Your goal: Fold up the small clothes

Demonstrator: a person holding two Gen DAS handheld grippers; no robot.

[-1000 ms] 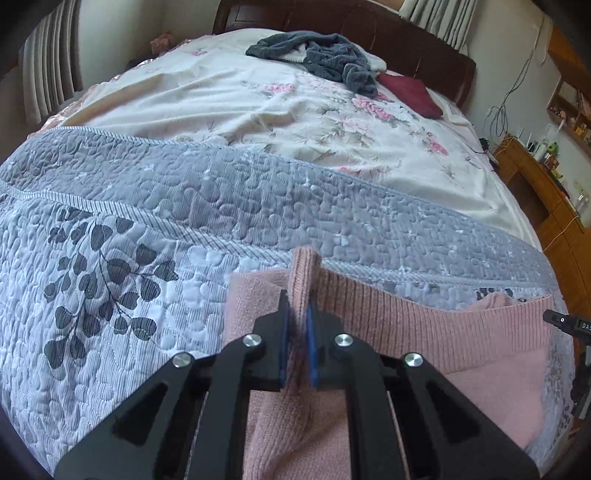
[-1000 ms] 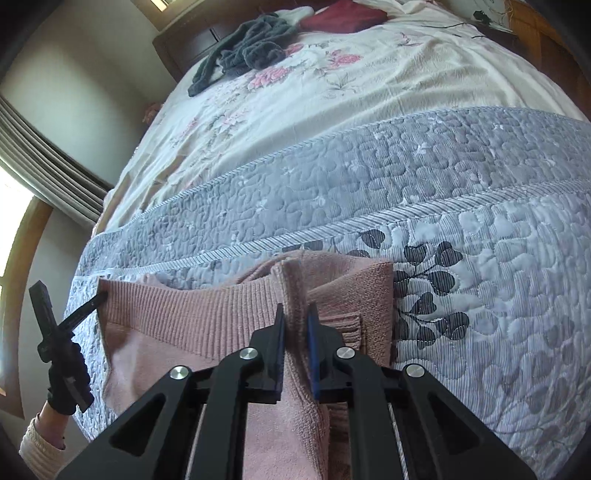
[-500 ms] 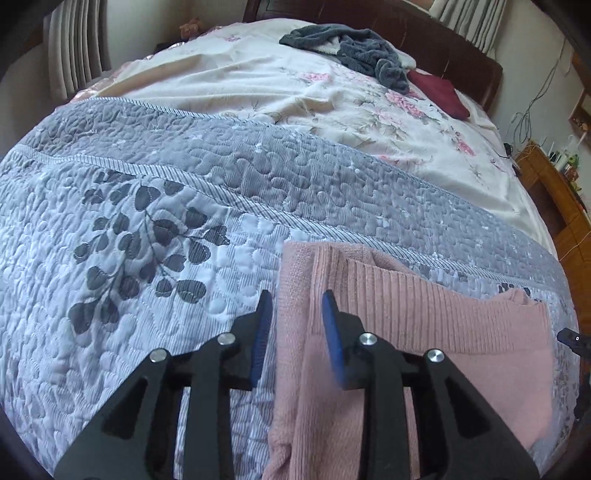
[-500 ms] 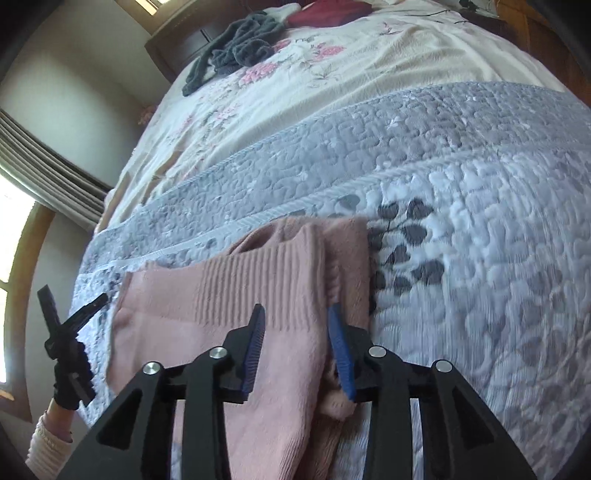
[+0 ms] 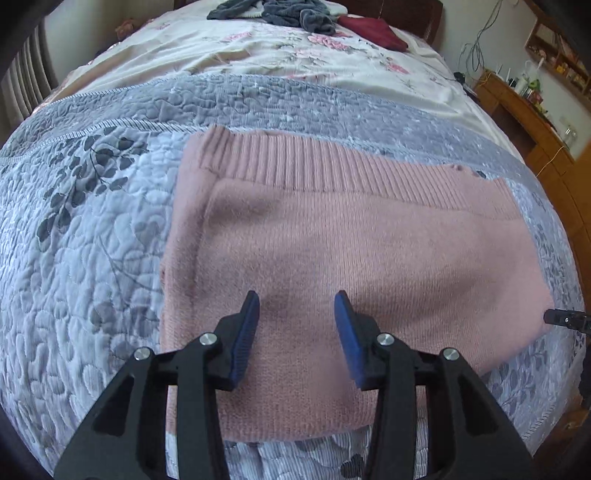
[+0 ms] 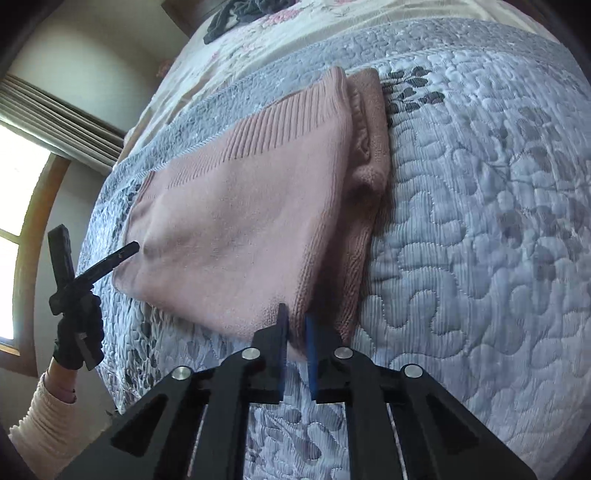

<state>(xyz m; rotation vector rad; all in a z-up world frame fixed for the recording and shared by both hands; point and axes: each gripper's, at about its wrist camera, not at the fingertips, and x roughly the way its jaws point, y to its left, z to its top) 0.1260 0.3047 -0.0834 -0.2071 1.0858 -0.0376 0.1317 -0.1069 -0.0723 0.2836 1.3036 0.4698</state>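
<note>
The pink knit sweater [image 5: 351,251] lies folded on the bed's quilt [image 5: 92,229]: soft, light, floppy. Left tongs [image 5: 297,328] hover spread; right tongs [image 6: 294,325] pinch its near corner, a sound hold.

Left tool [image 5: 296,325] spread, right tool [image 6: 294,334] pinched.

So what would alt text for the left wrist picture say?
A folded pink sweater lies flat on a grey quilted bedspread, with the open left claw hovering above its near half. Dark clothes lie far up the bed.
</note>
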